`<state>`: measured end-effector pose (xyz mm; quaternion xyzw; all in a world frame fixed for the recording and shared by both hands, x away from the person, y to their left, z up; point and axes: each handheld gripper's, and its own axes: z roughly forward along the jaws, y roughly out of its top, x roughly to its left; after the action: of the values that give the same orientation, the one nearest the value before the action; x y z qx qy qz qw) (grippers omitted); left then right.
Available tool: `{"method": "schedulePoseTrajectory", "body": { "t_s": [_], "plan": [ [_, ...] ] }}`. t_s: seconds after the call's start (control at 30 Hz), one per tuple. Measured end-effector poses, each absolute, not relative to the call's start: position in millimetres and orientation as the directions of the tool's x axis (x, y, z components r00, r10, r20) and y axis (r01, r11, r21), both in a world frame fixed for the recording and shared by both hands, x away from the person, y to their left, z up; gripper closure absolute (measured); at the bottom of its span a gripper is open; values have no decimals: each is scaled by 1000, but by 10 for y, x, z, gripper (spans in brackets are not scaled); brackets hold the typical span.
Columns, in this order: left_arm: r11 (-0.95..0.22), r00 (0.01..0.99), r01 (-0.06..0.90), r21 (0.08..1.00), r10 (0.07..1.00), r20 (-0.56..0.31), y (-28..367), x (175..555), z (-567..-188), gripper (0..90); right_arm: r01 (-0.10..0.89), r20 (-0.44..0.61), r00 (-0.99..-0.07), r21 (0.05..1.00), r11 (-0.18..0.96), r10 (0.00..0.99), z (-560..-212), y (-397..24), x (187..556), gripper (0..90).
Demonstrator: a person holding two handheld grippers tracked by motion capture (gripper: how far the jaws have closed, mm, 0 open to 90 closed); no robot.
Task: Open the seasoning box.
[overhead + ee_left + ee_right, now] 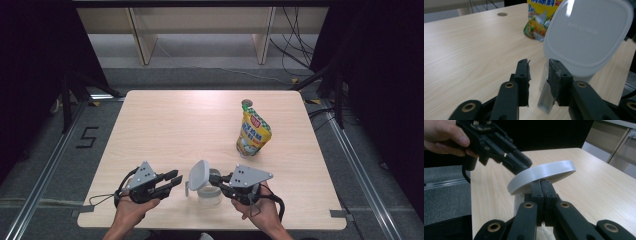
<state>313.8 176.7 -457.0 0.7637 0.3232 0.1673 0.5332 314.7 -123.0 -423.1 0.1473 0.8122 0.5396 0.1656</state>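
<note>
Lid [199, 175] stands tilted up over the clear container [209, 192] near the bench's [165, 130] front edge, pinched by the right claw [220, 183]; the left claw [174, 178], released, waits just beside its handle [546, 98].

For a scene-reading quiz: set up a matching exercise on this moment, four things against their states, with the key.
Things:
1. left gripper
2. right gripper
3. lid
4. snack pouch

States:
A. stands upright, farther back on the table
B. jaws pressed together at the container's rim
C. tipped up, hinged open
D. jaws apart, holding nothing

Pairs: 1-D, 2-B, 3-C, 4-A
</note>
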Motion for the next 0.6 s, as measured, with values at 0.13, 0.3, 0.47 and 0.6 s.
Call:
{"method": "schedulePoseTrajectory", "body": {
  "t_s": [0.13,0.3,0.47,0.6],
  "plan": [
    [-248,725,357,900,682,-100,1865,3038,-4712,594,42,-127,-909,919,391,397,-4191,-1168,3142,900],
    [-298,749,351,888,658,-75,1868,2974,-4785,479,36,-124,-917,921,388,378,-4172,-1063,3128,899],
    [-349,764,357,867,643,-56,1811,2981,-4911,354,8,-147,-920,919,393,362,-4140,-980,3116,874],
    [-343,751,395,852,654,-85,1797,2977,-4986,333,5,-154,-909,926,379,388,-4123,-1027,3122,800]
  ]
}}
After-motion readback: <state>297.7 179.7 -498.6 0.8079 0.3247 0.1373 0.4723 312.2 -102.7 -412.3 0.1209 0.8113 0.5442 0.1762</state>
